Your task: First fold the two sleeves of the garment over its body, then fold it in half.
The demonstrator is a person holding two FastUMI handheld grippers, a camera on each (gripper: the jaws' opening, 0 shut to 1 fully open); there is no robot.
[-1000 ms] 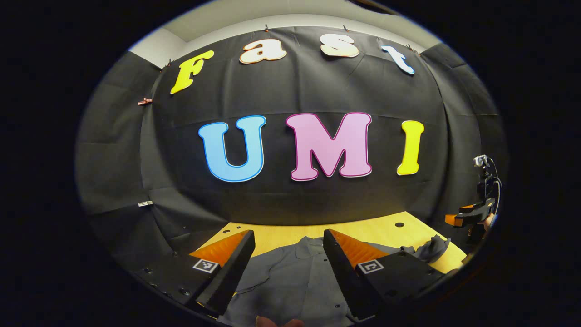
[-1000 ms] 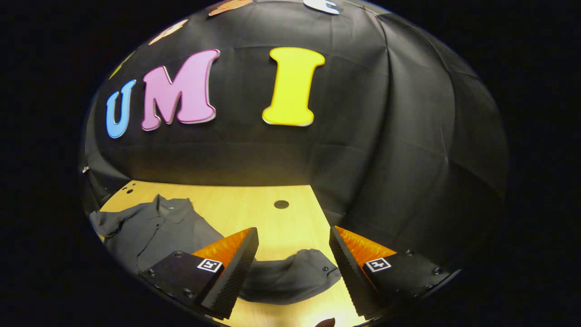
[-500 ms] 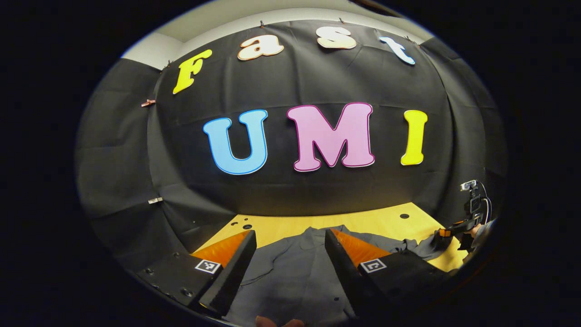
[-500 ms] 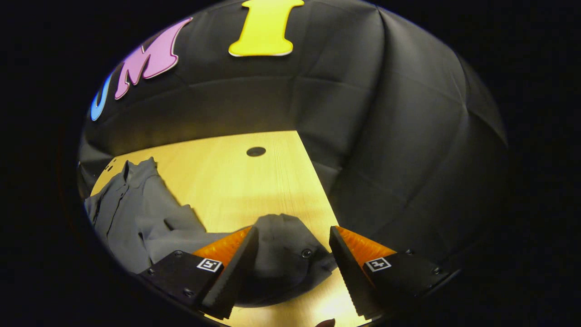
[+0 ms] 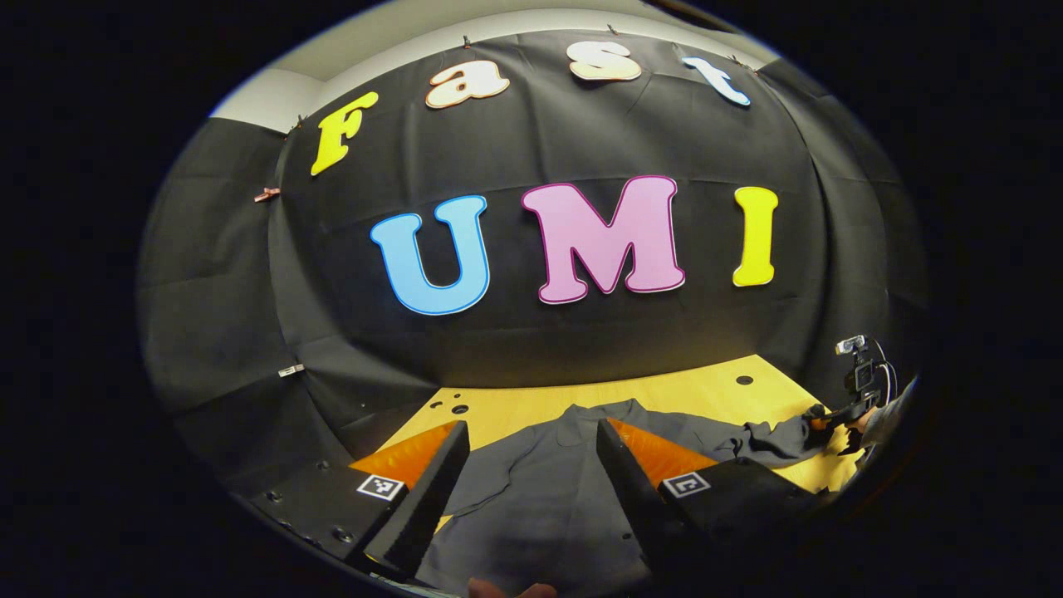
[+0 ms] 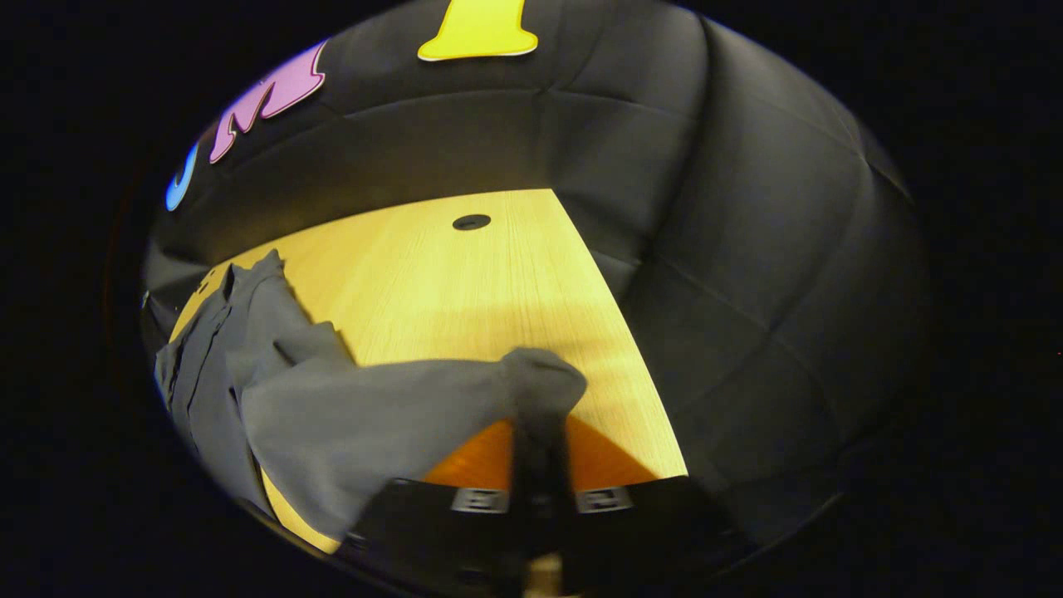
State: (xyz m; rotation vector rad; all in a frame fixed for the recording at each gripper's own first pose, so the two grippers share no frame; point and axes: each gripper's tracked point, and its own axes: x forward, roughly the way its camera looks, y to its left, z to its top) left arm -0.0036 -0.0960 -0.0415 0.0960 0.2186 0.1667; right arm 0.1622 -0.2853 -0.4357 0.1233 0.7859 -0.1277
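Shirt (image 5: 540,498) lies flat on the table (image 6: 465,282), body unfolded. My right hand-held gripper (image 6: 540,432) is clamped on the right sleeve cuff (image 6: 540,382), sleeve lifted. Left hand-held gripper (image 5: 527,490) hangs open over the body. No fold done; both sleeves and halving remain.

A dark grey buttoned garment (image 5: 540,490) lies flat, collar toward the wall, one sleeve (image 6: 390,415) stretched out sideways and lifted at its cuff.
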